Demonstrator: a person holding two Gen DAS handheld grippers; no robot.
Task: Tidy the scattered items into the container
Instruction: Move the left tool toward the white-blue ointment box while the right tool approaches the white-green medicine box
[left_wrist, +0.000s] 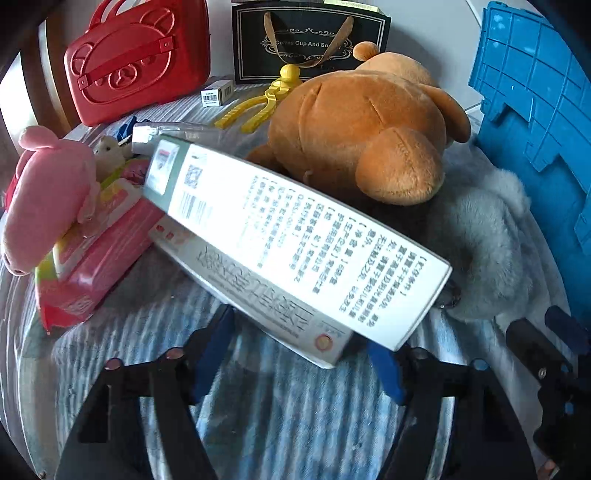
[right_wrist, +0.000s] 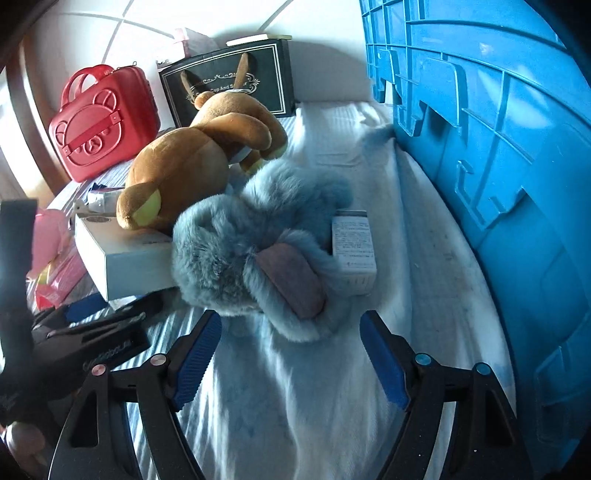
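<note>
The blue container (right_wrist: 498, 177) is seen at the bed's right edge, nothing yet visibly stowed. Two large plush toys, brown (left_wrist: 362, 125) and grey (right_wrist: 258, 243), remain mid-bed. The long white box (left_wrist: 288, 251) is clamped by the left gripper (left_wrist: 295, 347); the right gripper (right_wrist: 288, 350) stands wide, empty.

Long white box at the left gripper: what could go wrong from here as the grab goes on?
1. The long white box reaches the left gripper only by its near end, so it may pivot or slip when lifted.
2. Its far end lies against the brown plush bear and the pink pack, which may get dragged.
3. The right gripper sits close beside, open before the grey-blue plush; they may collide.
</note>
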